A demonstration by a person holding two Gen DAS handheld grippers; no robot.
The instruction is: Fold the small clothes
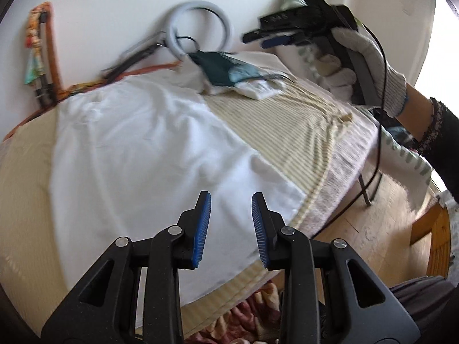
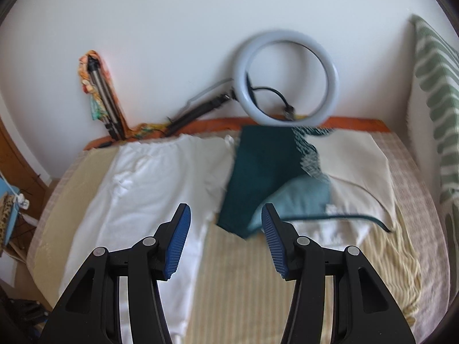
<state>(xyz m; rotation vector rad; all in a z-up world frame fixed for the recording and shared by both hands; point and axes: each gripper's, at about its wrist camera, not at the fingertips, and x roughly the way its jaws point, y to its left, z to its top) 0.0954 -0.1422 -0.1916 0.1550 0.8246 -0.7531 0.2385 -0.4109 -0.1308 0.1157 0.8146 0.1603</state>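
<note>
A white garment [image 1: 149,149] lies spread flat on the striped mat [image 1: 287,132]; it also shows in the right wrist view [image 2: 149,186]. A dark teal garment [image 2: 264,172] with a light blue patch lies on a cream cloth [image 2: 358,166] at the back; in the left wrist view the teal garment [image 1: 223,68] lies far off. My left gripper [image 1: 231,200] is open and empty, above the white garment's near corner. My right gripper [image 2: 226,220] is open and empty, above the mat near the teal garment's front edge; it also shows in the left wrist view [image 1: 258,38], held by a gloved hand.
A ring light [image 2: 287,86] on a stand leans against the white wall behind the mat. A folded tripod [image 2: 103,100] stands at the back left. A green-striped cushion [image 2: 436,91] is at the right. A cable [image 1: 378,120] hangs off the bed edge over wooden floor [image 1: 381,229].
</note>
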